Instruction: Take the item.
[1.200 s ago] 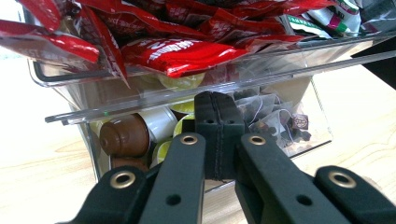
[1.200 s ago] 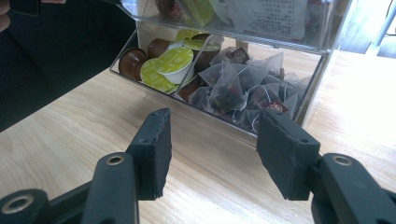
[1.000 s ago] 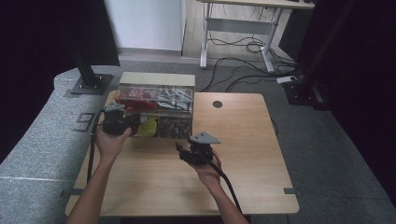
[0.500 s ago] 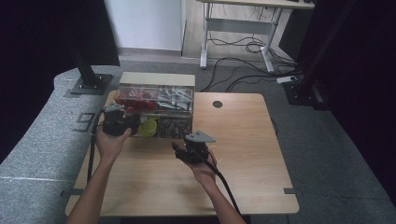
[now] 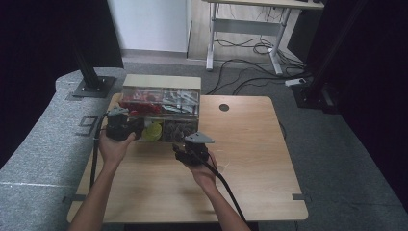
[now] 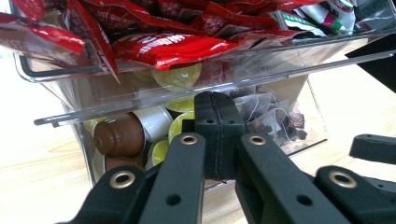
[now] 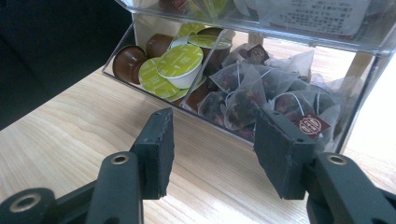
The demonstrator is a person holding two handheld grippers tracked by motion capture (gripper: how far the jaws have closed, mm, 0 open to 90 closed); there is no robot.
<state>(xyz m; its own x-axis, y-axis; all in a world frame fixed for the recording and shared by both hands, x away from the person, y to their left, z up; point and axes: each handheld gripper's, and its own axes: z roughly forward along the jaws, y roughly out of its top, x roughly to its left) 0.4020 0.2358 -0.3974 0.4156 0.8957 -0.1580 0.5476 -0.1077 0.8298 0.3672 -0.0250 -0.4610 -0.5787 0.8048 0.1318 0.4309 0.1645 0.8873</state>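
Left gripper [image 6: 218, 135] hides part of the capsules [image 6: 140, 135]; red sachets [image 6: 173, 46] cut off at top edge — print unreadable

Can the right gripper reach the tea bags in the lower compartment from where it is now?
Probably yes. The right gripper is open and points at the tea bags. The clear box seems open at the front there, and only bare table lies between.
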